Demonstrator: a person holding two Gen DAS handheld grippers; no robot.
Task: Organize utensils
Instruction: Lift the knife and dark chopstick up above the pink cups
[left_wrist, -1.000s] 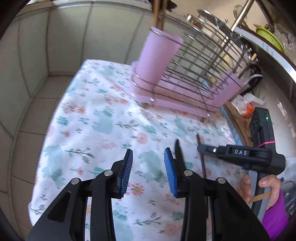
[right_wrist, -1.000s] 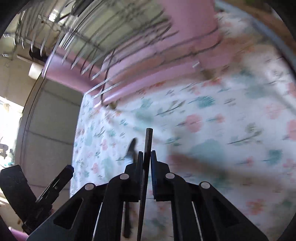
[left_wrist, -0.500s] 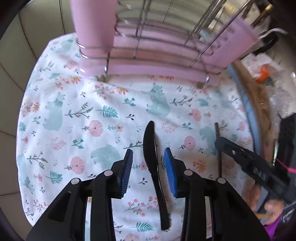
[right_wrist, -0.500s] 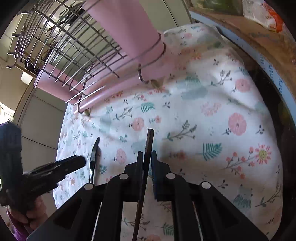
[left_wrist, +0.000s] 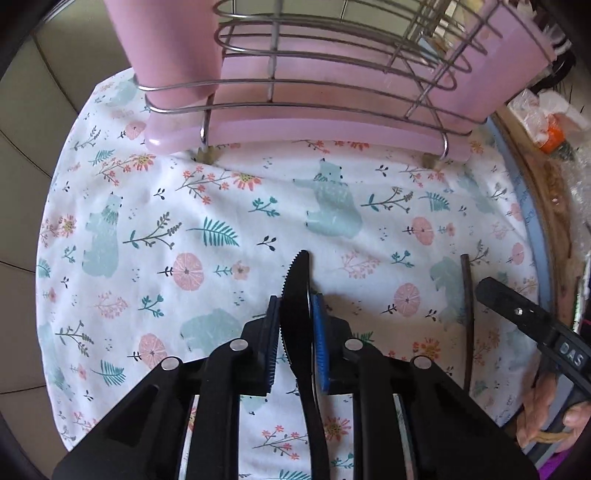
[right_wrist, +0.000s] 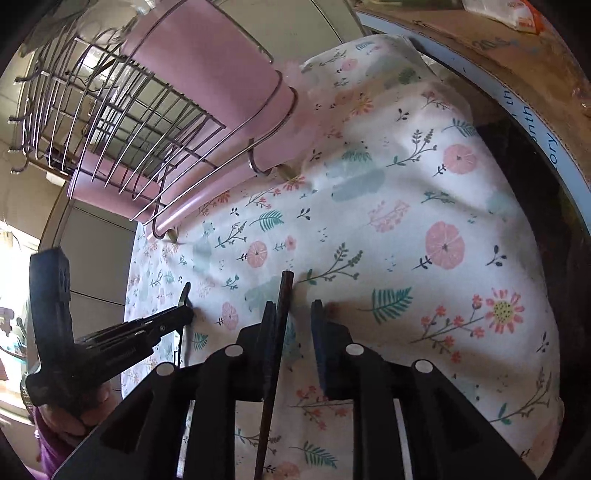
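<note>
A black plastic knife lies on the floral cloth, blade tip pointing toward the pink dish rack. My left gripper is shut on the black knife at its blade. A dark brown chopstick lies between the fingers of my right gripper, which is open, with the stick against the left finger. The chopstick also shows in the left wrist view, beside the right gripper. A pink utensil cup hangs on the rack's left end.
The wire rack with pink tray spans the back of the cloth. A second pink cup hangs at its other end. A wooden table edge with a blue-grey rim and plastic packets lie to the right. Tiled wall on the left.
My left gripper has closed its fingers onto the black knife. My right gripper has opened, letting go of the chopstick, which now rests on the cloth.
</note>
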